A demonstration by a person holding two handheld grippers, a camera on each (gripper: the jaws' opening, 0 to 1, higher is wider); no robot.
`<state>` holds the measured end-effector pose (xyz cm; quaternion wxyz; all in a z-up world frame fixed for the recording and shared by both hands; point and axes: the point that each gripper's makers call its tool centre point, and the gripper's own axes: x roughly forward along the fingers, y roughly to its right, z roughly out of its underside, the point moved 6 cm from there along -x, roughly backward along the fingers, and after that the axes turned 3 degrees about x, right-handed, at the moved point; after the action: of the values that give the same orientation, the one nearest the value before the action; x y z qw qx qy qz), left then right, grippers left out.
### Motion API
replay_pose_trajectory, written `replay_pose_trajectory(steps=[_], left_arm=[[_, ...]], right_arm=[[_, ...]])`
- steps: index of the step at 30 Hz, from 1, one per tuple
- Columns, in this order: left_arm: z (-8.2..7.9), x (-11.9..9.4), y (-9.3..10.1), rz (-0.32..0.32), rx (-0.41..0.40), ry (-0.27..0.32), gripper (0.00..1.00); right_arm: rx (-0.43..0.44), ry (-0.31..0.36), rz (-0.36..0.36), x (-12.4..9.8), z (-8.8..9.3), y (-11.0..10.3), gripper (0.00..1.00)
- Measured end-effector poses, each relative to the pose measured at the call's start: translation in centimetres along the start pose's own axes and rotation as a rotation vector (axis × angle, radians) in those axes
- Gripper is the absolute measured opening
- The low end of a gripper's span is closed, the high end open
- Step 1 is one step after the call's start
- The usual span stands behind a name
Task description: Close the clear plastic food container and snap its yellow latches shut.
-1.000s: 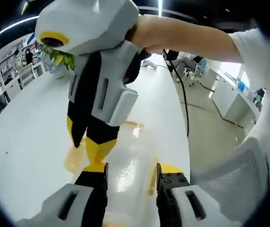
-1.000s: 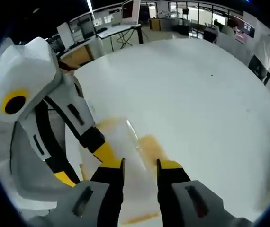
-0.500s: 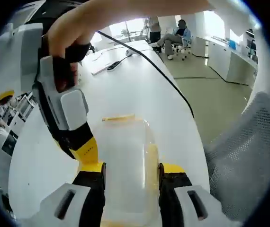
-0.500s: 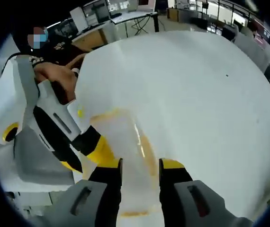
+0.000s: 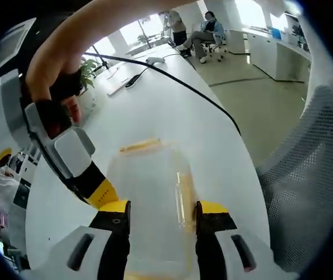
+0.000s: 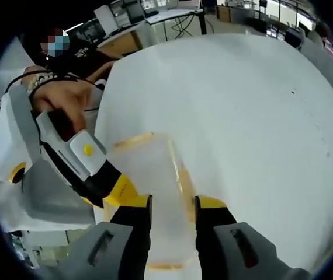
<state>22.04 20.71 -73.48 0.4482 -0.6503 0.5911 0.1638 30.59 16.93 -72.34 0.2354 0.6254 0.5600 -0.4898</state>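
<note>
2 grippers, left gripper [image 5: 158, 209] and right gripper [image 6: 172, 204], hang over the clear container [image 5: 152, 192] on the white tabletop [image 6: 242, 116], both sets of jaws apart.

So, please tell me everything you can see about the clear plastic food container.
The clear plastic food container is a rounded rectangular box with a cloudy, see-through lid resting on top and yellow latches at its edges. It lies flat on the white table. Both grippers' yellow-tipped jaws are at its rim, the left gripper and the right gripper; actual contact is unclear.
</note>
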Motion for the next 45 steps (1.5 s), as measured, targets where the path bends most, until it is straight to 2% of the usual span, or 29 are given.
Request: replay_pose_trajectory(steps=[8, 18, 28, 45], left_arm=[[-0.04, 0.12, 0.02, -0.009, 0.007, -0.004, 0.40], [-0.13, -0.07, -0.41, 0.025, -0.071, 0.013, 0.38], [-0.17, -0.03, -0.23, 0.026, -0.079, 0.010, 0.37], [-0.28, 0.17, 0.16, 0.006, -0.019, -0.007, 0.33]], right_arm=[[0.016, 0.000, -0.026, 0.04, 0.27, -0.26, 0.25], [0.010, -0.013, -0.029, 0.05, 0.34, -0.28, 0.25], [0.012, -0.014, -0.034, 0.12, 0.29, 0.01, 0.25], [0.041, -0.008, -0.047, 0.23, 0.31, 0.45, 0.25]])
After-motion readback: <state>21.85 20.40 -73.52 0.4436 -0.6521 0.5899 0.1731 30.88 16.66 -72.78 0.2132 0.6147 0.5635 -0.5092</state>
